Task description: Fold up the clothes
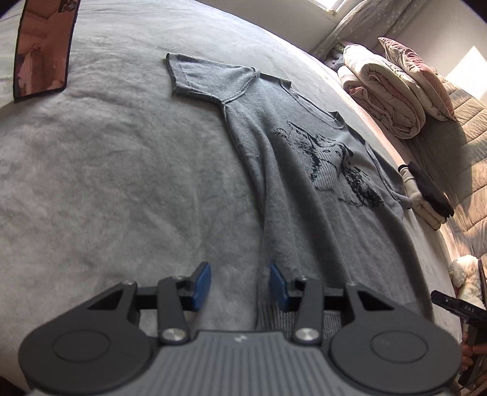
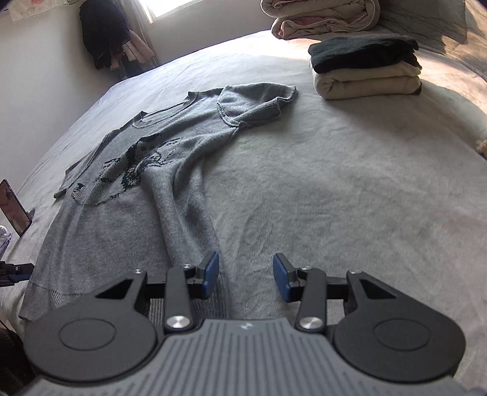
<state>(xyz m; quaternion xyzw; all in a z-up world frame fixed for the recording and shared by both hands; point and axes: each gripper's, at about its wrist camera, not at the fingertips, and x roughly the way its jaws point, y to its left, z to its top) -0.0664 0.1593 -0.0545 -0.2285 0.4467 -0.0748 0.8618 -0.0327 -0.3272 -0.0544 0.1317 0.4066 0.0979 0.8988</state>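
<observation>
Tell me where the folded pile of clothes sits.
In the right wrist view the folded pile sits upper right on the bed, just right of the grey sweater sleeve, before the rolled quilts.

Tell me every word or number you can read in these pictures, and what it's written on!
"DAS": white letters on the black right gripper, seen at the edge of the left wrist view.
Sweater: only a dark knitted picture, no words.
Each gripper's grey body carries a small white mark, no letters.

Left tongs (image 1: 239,286) hang open over the grey sweater's (image 1: 304,182) hem edge on the bed (image 1: 106,182).
</observation>
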